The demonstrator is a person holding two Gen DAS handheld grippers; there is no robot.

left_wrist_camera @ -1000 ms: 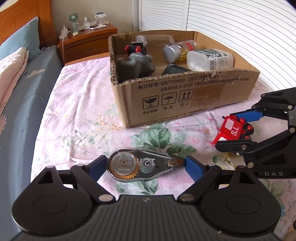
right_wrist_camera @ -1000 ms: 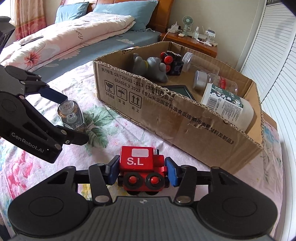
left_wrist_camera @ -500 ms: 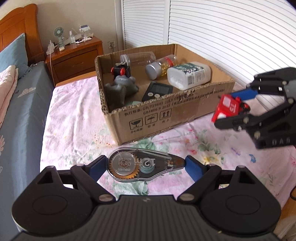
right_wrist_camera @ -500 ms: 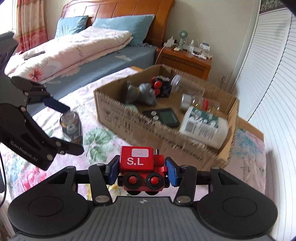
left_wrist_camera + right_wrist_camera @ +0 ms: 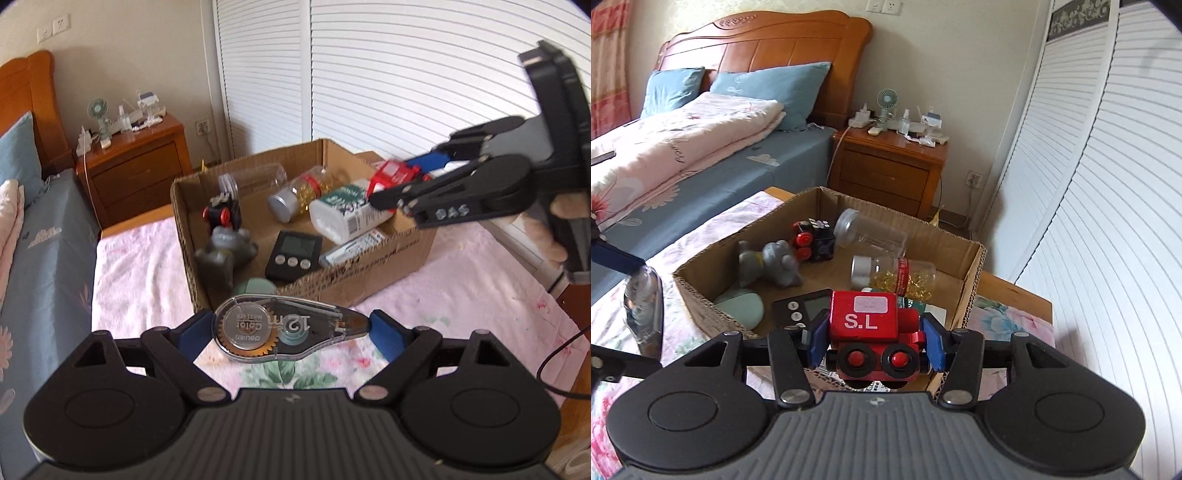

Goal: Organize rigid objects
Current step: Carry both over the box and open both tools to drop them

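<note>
My left gripper is shut on a clear correction tape dispenser and holds it above the bedspread, just in front of the cardboard box. My right gripper is shut on a red toy train marked S.L and holds it over the box's right front part. The left wrist view shows the right gripper with the train above a white bottle. The box holds a grey figure, a black toy train, a timer and bottles.
The box lies on a floral bedspread. A wooden nightstand with a small fan stands behind it, next to a bed with blue pillows. White slatted doors run along the right. A cable hangs at the bed's right edge.
Both grippers have risen and moved toward the box. The right gripper with the red train has come from beside the box to above its inside. The left one still holds the tape dispenser.
</note>
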